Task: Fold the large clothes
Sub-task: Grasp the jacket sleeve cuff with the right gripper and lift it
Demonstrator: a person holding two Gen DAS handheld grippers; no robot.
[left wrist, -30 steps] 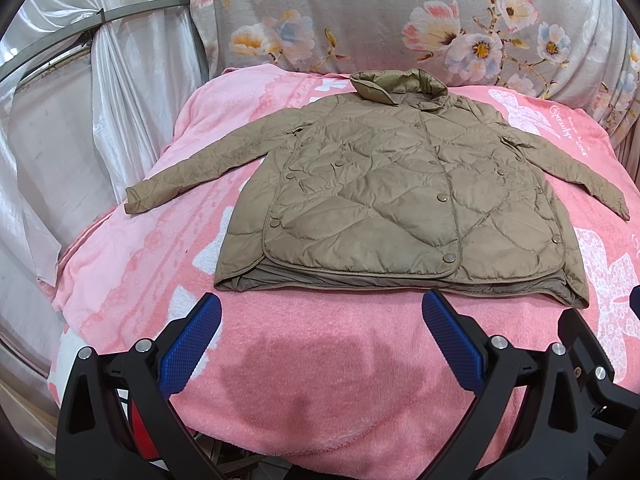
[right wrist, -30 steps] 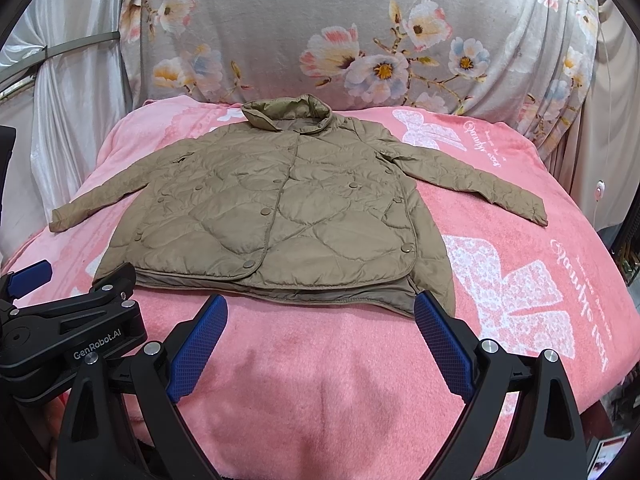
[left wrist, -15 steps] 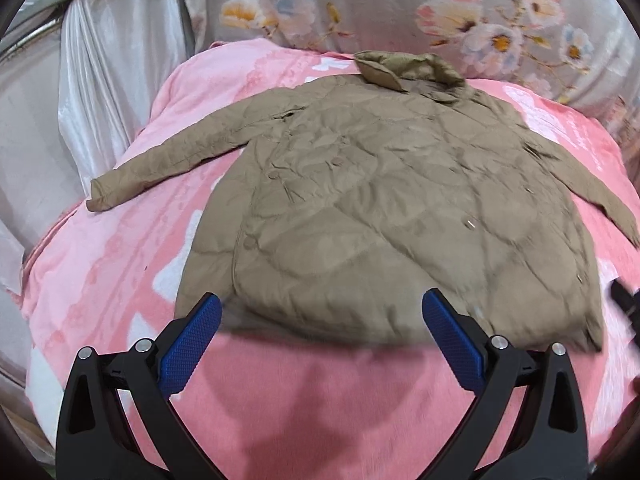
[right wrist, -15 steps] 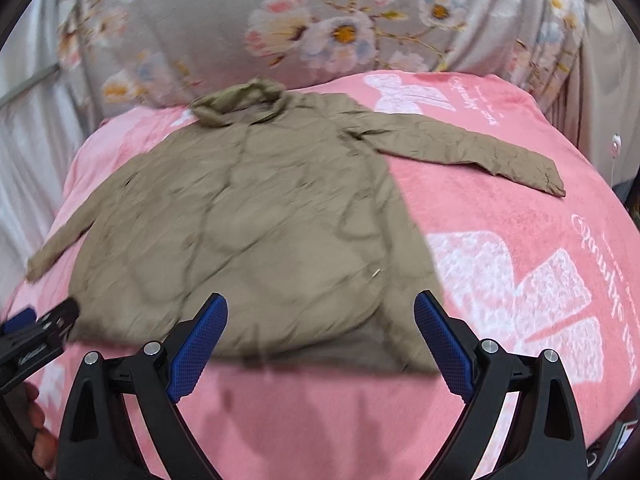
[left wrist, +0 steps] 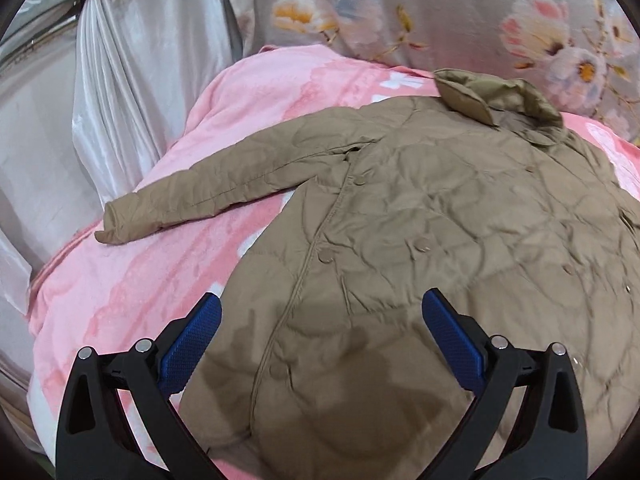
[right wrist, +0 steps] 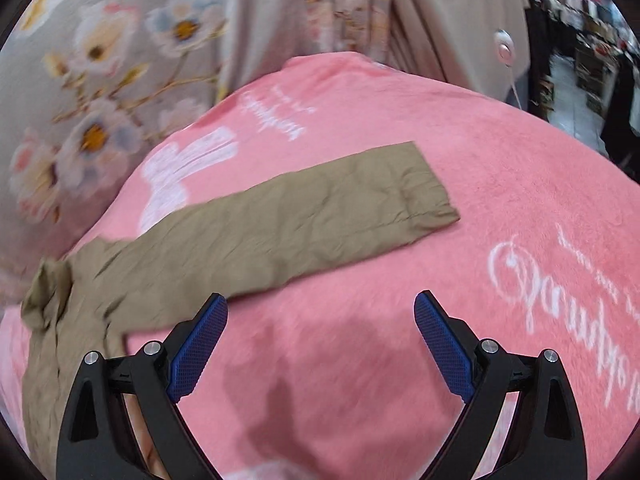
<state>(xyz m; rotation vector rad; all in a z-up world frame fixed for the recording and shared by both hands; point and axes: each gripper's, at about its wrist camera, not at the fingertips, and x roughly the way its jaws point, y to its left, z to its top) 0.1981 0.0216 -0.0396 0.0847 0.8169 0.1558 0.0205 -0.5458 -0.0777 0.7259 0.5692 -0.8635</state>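
Note:
A tan quilted jacket point(left wrist: 440, 240) lies front up and buttoned on a pink blanket point(left wrist: 140, 280), collar point(left wrist: 496, 96) at the far side. Its left sleeve point(left wrist: 224, 188) stretches out toward the curtain. My left gripper point(left wrist: 320, 320) hovers open over the jacket's lower left front, holding nothing. In the right wrist view the jacket's other sleeve point(right wrist: 280, 232) lies flat across the pink blanket point(right wrist: 520, 220), cuff point(right wrist: 428, 196) to the right. My right gripper point(right wrist: 320, 324) stands open above bare blanket just in front of that sleeve, empty.
A white satin curtain point(left wrist: 120, 80) hangs at the left. A grey floral fabric point(left wrist: 440, 12) backs the bed, and it shows as floral fabric point(right wrist: 120, 60) in the right view too. A beige drape point(right wrist: 440, 20) and a dark shop aisle point(right wrist: 580, 60) lie at far right.
Both grippers moved forward over the bed. The left one now sits above the jacket's left front; the right one swung right toward the right sleeve. Both stayed open.

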